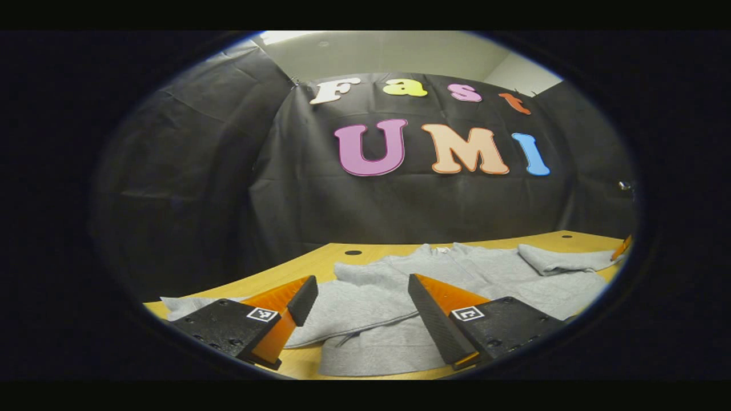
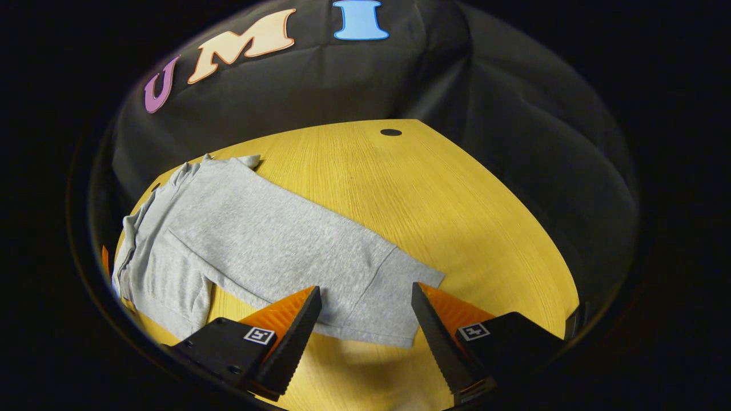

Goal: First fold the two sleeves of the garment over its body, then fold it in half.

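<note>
1. Wooden table under black cloth walls carries a grey garment, which lies flat across the centre and lower left of the right gripper view.
2. Progress, as I judge it: in the left gripper view one sleeve, at the right of the frame, looks already turned in over the body, its cuff end resting on the grey cloth. Another sleeve at the lower left reaches out past the body onto the table, so that fold seems undone. The fold in half is not yet done either.
3. Left claw stands released, its fingers spread wide just over the near edge of the garment in the bottom of the frame; nothing is between them but cloth lying below.
4. Right claw is likewise released, its fingers straddling the near corner of the garment at the bottom centre, apparently not pinching it.
5. Differences between views: the left gripper view looks low across the garment and shows the collar at the far side and the folded sleeve's roll. The right gripper view looks down from above, giving the outline of the long grey panel and a dark round hole in the table at upper centre.
</note>
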